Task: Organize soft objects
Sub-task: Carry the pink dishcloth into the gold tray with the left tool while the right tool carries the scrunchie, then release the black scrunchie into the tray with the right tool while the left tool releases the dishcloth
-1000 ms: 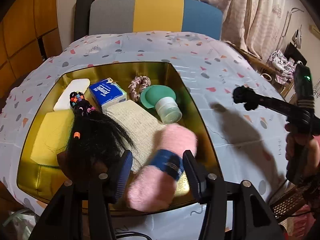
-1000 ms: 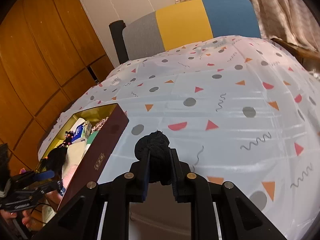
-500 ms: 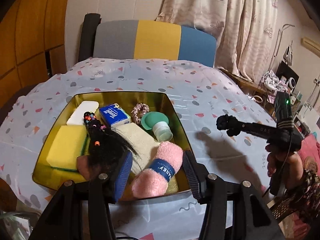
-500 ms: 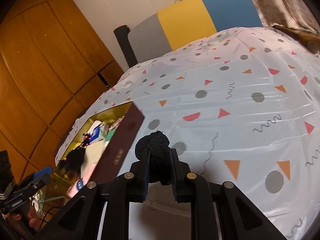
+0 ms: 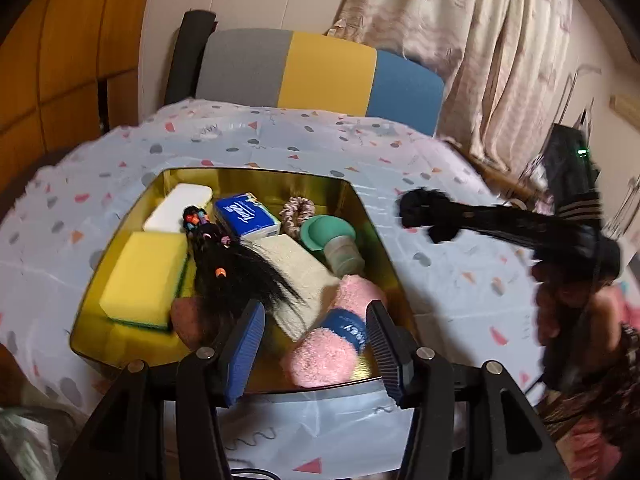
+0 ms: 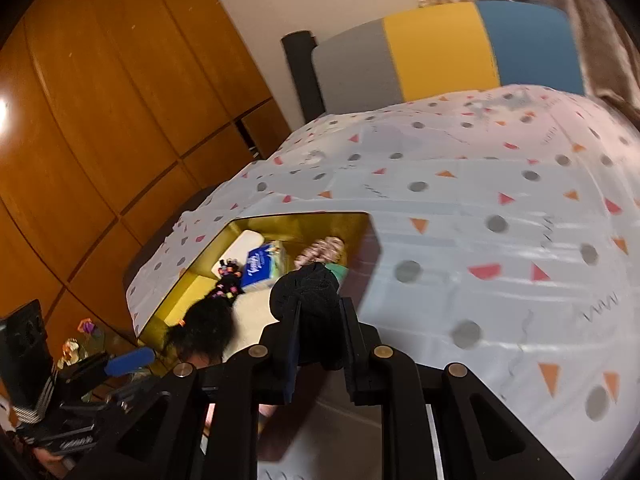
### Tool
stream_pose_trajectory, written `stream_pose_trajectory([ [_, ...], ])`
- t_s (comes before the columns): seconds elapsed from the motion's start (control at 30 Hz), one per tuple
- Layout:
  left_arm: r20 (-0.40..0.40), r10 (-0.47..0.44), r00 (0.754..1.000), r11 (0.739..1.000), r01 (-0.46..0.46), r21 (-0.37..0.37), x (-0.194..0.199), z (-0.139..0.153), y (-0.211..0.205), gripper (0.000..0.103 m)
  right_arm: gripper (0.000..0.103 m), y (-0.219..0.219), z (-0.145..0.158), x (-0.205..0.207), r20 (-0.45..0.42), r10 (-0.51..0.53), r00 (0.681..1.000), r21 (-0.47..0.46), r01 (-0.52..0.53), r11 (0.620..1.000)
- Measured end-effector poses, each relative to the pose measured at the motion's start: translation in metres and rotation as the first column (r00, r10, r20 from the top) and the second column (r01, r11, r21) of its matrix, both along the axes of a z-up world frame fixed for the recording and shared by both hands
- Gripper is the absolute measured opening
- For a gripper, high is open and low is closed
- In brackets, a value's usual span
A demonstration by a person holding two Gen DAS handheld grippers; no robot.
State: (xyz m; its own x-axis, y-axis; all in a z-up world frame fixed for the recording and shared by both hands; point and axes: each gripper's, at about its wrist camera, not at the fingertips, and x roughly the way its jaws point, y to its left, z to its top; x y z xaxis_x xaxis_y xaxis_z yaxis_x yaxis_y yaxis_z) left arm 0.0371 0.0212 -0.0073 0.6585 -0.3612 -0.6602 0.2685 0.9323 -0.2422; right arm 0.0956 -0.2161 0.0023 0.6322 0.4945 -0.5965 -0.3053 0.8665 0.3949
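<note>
A gold-lined box [image 5: 372, 216] on the patterned tablecloth holds soft things: a yellow sponge [image 5: 144, 276], a white pad [image 5: 178, 206], a tissue pack [image 5: 246, 216], a scrunchie [image 5: 296, 214], a beige cloth [image 5: 296, 268], a black hairpiece with beads [image 5: 236, 268] and a pink rolled sock [image 5: 336, 340]. My left gripper [image 5: 316, 344] is open and empty above the box's near edge. My right gripper [image 6: 318, 344] is shut on a black soft bundle [image 6: 306, 292], held in the air over the box's right side; the bundle also shows in the left wrist view [image 5: 424, 212].
A green lid [image 5: 326, 232] and a small jar [image 5: 342, 256] lie in the box. A grey, yellow and blue chair back [image 5: 320, 72] stands behind the table. Wooden cabinets [image 6: 100, 120] are at the left, curtains [image 5: 480, 60] at the right.
My right gripper has carried the black bundle left, from over the bare tablecloth to above the box's right side. My left gripper has pulled back and risen, still open.
</note>
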Motion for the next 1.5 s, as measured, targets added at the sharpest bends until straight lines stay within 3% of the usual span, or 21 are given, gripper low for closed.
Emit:
stream_pose_trajectory([
  [0.07, -0.003, -0.014, 1.000, 1.000, 0.014, -0.023, 0.001, 0.001, 0.003, 0.059, 0.019, 0.014, 0.001, 0.008, -0.004, 0.013, 1.000, -0.013, -0.013, 1.000],
  [0.47, -0.024, 0.037, 0.999, 0.999, -0.037, 0.005, 0.008, 0.000, 0.019, 0.060, 0.019, 0.084, 0.000, 0.087, -0.068, 0.064, 0.996, -0.113, -0.071, 0.991],
  [0.83, -0.069, 0.109, 0.992, 0.994, -0.108, 0.015, 0.020, -0.011, 0.038, 0.060, 0.019, 0.121, -0.026, 0.151, -0.152, 0.033, 0.988, -0.197, -0.063, 0.978],
  [0.97, -0.086, 0.109, 0.990, 0.994, -0.108, 0.016, 0.021, -0.015, 0.037, 0.060, 0.024, 0.127, -0.042, 0.163, -0.204, 0.024, 0.979, -0.215, -0.069, 0.974],
  [1.03, -0.082, 0.107, 0.991, 0.994, -0.106, 0.024, 0.020, -0.015, 0.035, 0.060, 0.031, 0.128, -0.046, 0.164, -0.215, 0.030, 0.976, -0.214, -0.077, 0.974],
  [1.1, -0.074, 0.106, 0.992, 0.994, -0.103, 0.033, 0.019, -0.014, 0.034, 0.060, 0.048, 0.127, -0.043, 0.159, -0.191, 0.030, 0.981, -0.213, -0.072, 0.974],
  [1.13, -0.066, 0.106, 0.992, 0.994, -0.104, 0.037, 0.019, -0.013, 0.033, 0.060, 0.051, 0.125, -0.039, 0.154, -0.172, 0.026, 0.985, -0.211, -0.063, 0.976],
  [1.33, -0.026, 0.102, 0.994, 0.992, -0.099, 0.082, 0.013, -0.007, 0.025, 0.060, 0.062, 0.109, -0.028, 0.121, -0.130, 0.005, 0.991, -0.163, -0.026, 0.986],
  [1.5, -0.010, 0.110, 0.994, 0.988, -0.108, 0.112, 0.011, -0.003, 0.021, 0.060, 0.066, 0.103, -0.023, 0.083, -0.093, 0.009, 0.996, -0.197, -0.027, 0.980],
])
